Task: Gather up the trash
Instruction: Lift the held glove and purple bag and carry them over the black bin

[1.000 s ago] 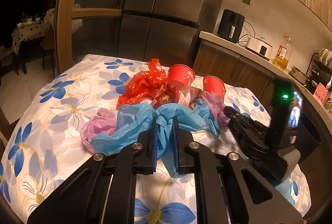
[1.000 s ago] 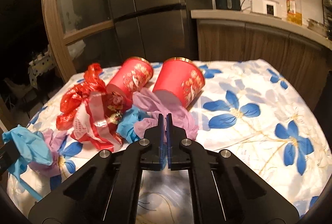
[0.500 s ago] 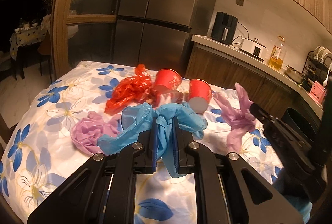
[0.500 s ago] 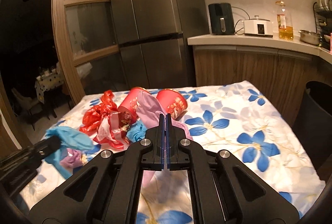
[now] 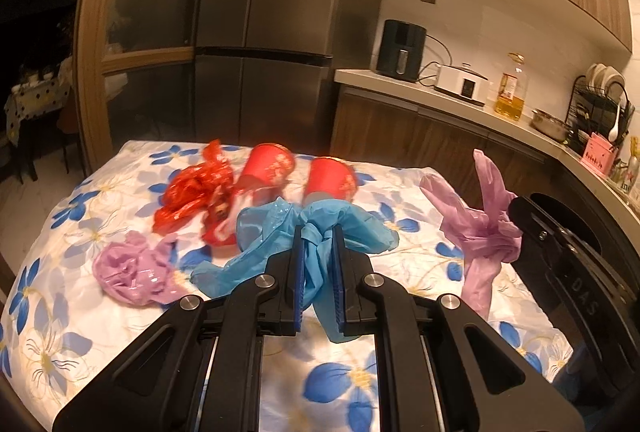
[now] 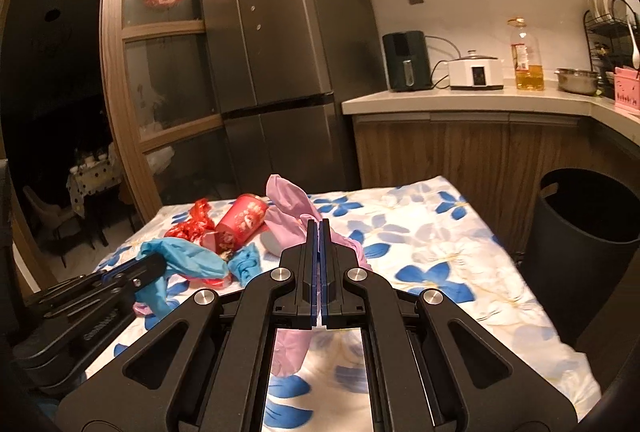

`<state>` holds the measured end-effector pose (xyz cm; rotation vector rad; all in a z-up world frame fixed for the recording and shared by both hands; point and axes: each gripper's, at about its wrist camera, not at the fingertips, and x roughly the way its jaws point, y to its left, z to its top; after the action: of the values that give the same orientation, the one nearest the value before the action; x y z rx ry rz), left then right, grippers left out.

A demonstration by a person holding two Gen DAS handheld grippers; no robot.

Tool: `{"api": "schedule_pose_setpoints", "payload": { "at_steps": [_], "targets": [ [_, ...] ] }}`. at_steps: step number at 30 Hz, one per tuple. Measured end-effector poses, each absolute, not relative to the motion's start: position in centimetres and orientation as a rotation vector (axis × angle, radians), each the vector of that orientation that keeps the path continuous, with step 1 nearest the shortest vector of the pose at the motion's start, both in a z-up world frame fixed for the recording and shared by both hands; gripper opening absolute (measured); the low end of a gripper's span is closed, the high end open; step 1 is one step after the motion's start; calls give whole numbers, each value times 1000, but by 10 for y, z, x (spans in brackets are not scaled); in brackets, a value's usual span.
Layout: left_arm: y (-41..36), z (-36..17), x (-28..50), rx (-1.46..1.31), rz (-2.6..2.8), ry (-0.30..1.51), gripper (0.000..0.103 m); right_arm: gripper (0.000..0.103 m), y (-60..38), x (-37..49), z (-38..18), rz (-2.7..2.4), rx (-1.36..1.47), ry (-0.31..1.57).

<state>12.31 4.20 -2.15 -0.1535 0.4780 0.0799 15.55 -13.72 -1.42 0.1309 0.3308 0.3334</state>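
My left gripper (image 5: 317, 232) is shut on a knotted blue plastic bag (image 5: 276, 232), held just above the flowered tablecloth (image 5: 72, 312). My right gripper (image 6: 319, 226) is shut on a pink plastic bag (image 6: 286, 204), lifted off the table; that pink bag (image 5: 476, 228) hangs at the right in the left wrist view. On the table lie a second pink bag (image 5: 134, 272), a crumpled red bag (image 5: 192, 188) and two red paper cups (image 5: 270, 168) on their sides. The blue bag (image 6: 188, 260) shows at the left of the right wrist view.
A black round bin (image 6: 580, 228) stands on the floor off the table's right edge. Behind the table are a grey fridge (image 6: 272, 72) and a counter (image 6: 460, 98) with an air fryer, a cooker, an oil bottle and a dish rack.
Both grippers pulled back and rose. The pink bag came up off the pile beside the cups in the right gripper. The blue bag moved toward me with the left gripper.
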Motion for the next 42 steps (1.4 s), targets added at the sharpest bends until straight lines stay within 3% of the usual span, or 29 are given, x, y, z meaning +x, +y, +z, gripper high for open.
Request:
{"api": "schedule_pose_setpoints", "payload": {
  "at_steps": [42],
  "targets": [
    [-182,10,209,37,-239,439,12,1,-345,157,19,-6,219,202]
  ]
}}
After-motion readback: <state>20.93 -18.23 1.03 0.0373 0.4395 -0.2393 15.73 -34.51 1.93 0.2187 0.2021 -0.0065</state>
